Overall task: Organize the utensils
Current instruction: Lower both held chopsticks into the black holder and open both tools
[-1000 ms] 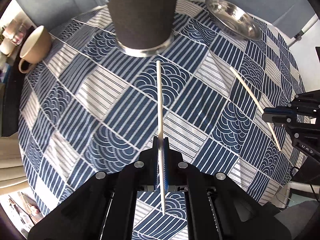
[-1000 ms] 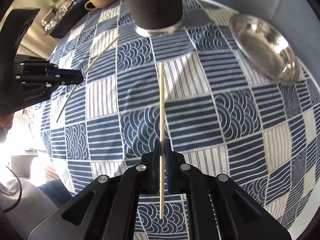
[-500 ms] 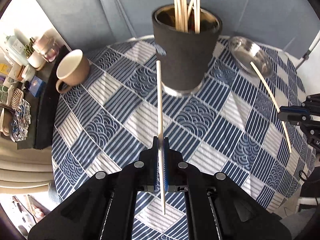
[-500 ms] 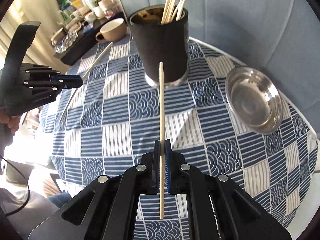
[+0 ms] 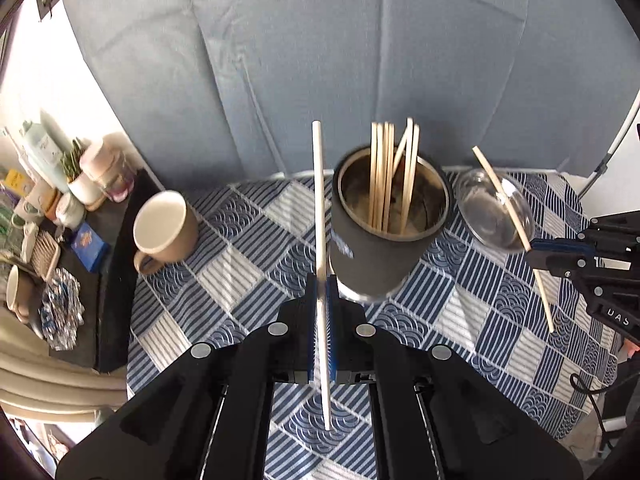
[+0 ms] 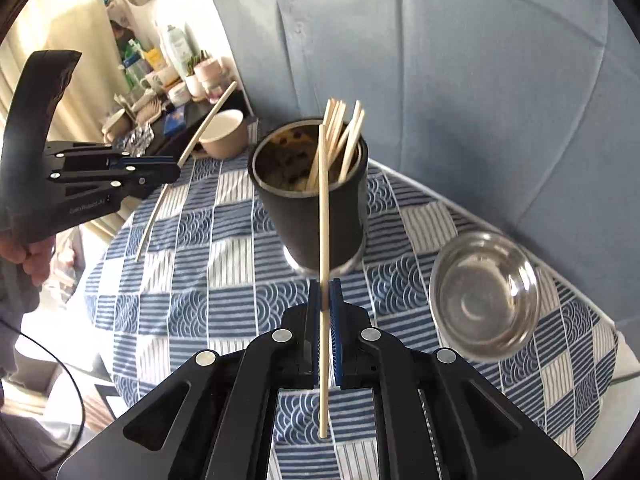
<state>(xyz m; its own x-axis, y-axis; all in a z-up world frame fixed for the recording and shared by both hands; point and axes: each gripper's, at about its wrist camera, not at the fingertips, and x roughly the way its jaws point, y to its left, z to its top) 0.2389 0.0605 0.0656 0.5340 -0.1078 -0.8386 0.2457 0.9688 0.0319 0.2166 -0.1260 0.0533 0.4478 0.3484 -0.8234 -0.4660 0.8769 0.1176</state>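
We find each tool clamped on one chopstick: left tool (image 5: 322, 312) on the pale chopstick (image 5: 319, 208), right tool (image 6: 326, 312) on the tan chopstick (image 6: 323, 216). Ahead stands the holder (image 6: 320, 200), half full. Risk: tips striking its rim or colliding.

A round table (image 6: 224, 280) under a blue and white patterned cloth carries a dark chopstick holder (image 6: 316, 200), a steel bowl (image 6: 486, 296) and a beige mug (image 5: 166, 228).

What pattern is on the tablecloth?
Tablecloth: blue-and-white checks of stripes and wave arcs, clearest in the right wrist view.
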